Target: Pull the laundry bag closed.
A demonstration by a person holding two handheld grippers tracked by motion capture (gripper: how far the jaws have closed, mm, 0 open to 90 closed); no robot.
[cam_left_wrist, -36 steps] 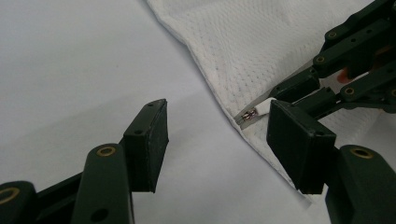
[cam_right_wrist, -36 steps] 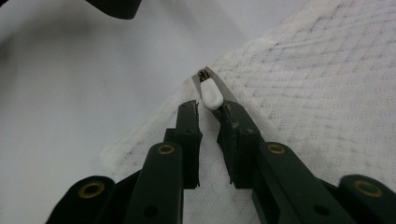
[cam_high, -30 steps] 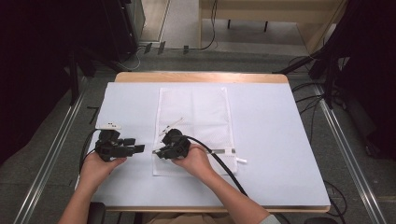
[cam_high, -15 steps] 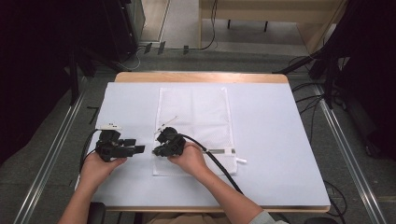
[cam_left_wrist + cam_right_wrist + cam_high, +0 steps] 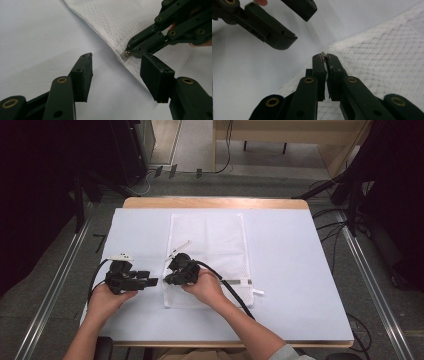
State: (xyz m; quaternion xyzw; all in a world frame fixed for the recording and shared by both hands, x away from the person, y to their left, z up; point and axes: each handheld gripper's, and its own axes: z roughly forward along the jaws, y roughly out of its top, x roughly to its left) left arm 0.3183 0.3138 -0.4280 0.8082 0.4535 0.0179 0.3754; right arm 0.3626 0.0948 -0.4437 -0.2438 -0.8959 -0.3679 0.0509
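Mesh bag: white mesh laundry bag (image 5: 210,255) lying flat on the table, long side running away from the person, with a small tab sticking out at its near right edge.
Zipper pull: small metal zipper pull (image 5: 125,54) at the bag's left edge, near its front corner; in the left gripper view it sits pinched in the tips of the other gripper.
Right gripper: right gripper (image 5: 325,58) rests over the bag's near left edge, jaws pressed together on the zipper pull; a sliver of metal shows between the tips in the right gripper view.
Left gripper: left gripper (image 5: 115,68) lies just beside the bag's left edge, off the mesh, jaws spread wide with nothing between them; its tips point towards the right gripper's tips and stand close to them without touching.
Hands: left hand (image 5: 107,297) holds its gripper over the bare table cover; right hand (image 5: 207,287) lies on the bag's near end, a black cable (image 5: 235,292) trailing back from its gripper across the mesh.
Surface: pale blue-white cover (image 5: 300,270) over a wooden table whose edge (image 5: 215,202) shows at the far side.
Room: grey floor with metal rails on both sides, dark equipment at the left and right, cables on the floor beyond the table.
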